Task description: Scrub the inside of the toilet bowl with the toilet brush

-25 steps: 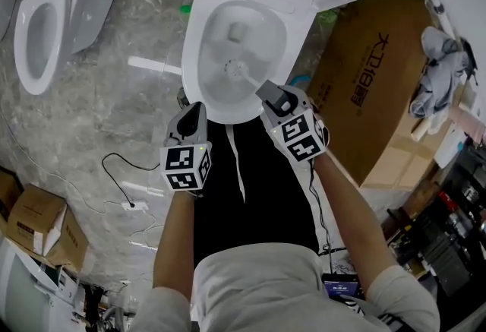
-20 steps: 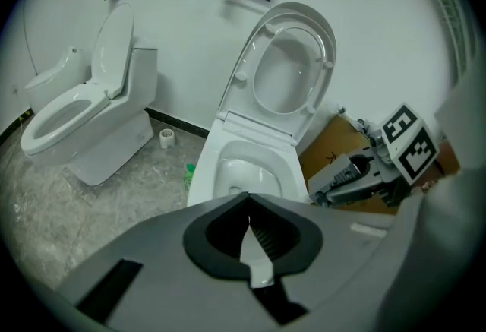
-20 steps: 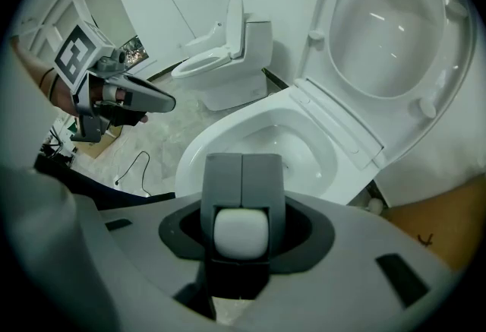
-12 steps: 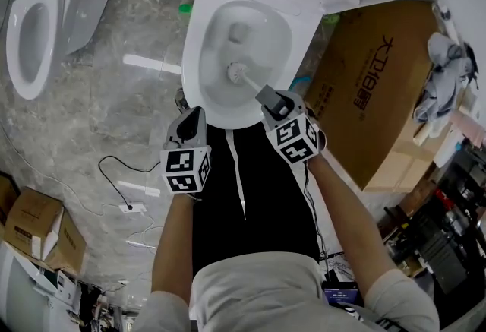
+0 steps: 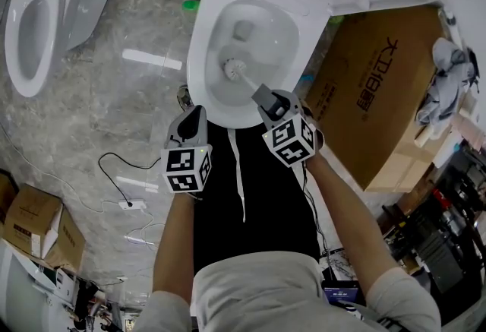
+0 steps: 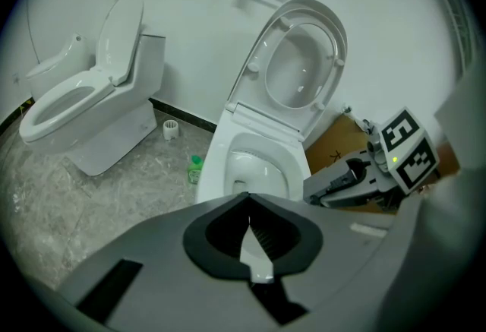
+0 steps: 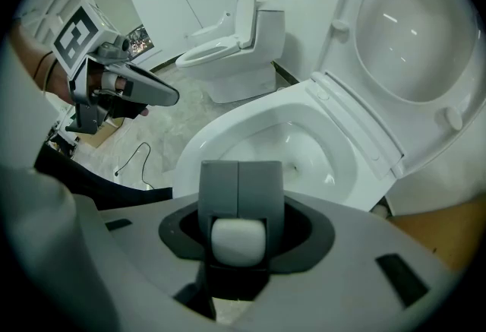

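White glossy oval toilet bowl (image 5: 199, 72), lid up. Brown cardboard box (image 5: 372, 95) crowds its right; small green bottle (image 5: 191, 4) and 2nd white toilet (image 5: 30, 26) left. Right gripper (image 5: 266, 95) clamps white round-ended toilet brush (image 5: 230, 66) (bristle head inside bowl). Left gripper (image 5: 194, 114) closed, empty, near rim.

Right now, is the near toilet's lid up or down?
Up: the lid stands raised behind the bowl, which is open.

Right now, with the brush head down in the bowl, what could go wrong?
The right hand-held gripper clamps the toilet brush only near its handle end, so hard scrubbing might twist it loose. The shut left hand-held gripper hangs close to the toilet bowl rim and might catch splashes.
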`<state>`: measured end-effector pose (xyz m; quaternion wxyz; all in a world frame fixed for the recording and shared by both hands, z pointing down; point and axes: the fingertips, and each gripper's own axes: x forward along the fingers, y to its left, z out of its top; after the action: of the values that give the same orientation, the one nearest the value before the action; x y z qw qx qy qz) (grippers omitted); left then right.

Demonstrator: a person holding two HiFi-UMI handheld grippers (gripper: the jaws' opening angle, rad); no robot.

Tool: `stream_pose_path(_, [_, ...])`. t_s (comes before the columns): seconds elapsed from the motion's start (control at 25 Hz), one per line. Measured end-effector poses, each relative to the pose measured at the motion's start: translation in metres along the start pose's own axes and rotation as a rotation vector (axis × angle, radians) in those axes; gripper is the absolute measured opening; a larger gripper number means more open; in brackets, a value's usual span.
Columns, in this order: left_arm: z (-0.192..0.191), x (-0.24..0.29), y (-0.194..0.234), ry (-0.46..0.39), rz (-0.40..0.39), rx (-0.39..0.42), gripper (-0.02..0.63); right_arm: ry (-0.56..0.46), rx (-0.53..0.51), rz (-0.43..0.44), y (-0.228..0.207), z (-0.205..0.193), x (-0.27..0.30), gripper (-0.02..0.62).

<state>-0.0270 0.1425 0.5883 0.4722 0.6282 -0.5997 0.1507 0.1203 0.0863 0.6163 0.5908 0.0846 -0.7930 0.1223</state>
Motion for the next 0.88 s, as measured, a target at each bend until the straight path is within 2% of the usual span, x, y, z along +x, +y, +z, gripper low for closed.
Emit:
stream_pose_path(0.4, [0.01, -0.005, 0.022, 0.015, -0.01, 0.012, 0.009, -0.067, 0.127, -0.032, -0.01, 0.039, 0.011, 0.164])
stream_pose_path(0.88, [0.039, 0.0, 0.051, -0.001, -0.013, 0.017, 0.009, -0.118, 0.116, -0.095, -0.05, 0.087, 0.019, 0.164])
